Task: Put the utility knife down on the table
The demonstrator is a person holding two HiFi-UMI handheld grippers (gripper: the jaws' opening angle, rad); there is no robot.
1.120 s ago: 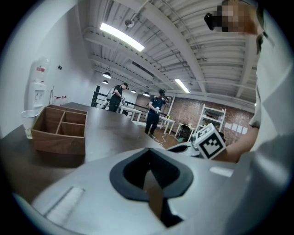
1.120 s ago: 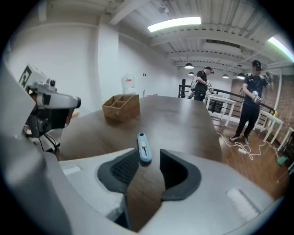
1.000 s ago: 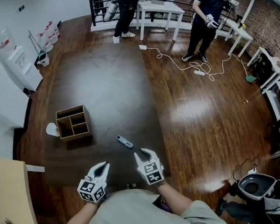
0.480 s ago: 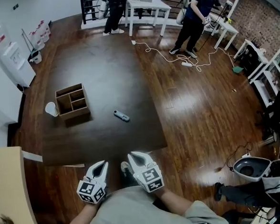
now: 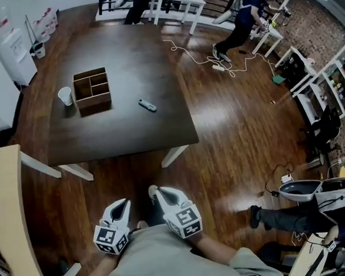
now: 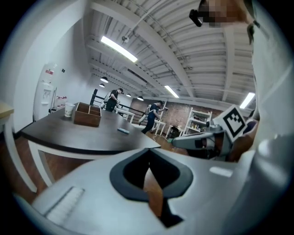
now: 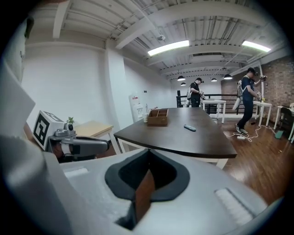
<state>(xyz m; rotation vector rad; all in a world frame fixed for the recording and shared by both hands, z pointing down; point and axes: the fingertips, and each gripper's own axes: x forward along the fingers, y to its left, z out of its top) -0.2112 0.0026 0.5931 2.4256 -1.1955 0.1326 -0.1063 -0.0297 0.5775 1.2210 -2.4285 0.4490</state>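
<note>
Both jaws stand well apart from utility knife (image 5: 148,105).

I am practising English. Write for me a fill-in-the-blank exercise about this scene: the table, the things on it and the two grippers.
1. In the head view, the small grey-blue utility knife lies on the dark brown table, to the ___ of the open wooden box.
2. The white paper cup stands on the ___ side of that box.
3. The jaws of the left gripper and of the right gripper are both ___, with nothing between them.

Missing words: right; left; shut
</note>
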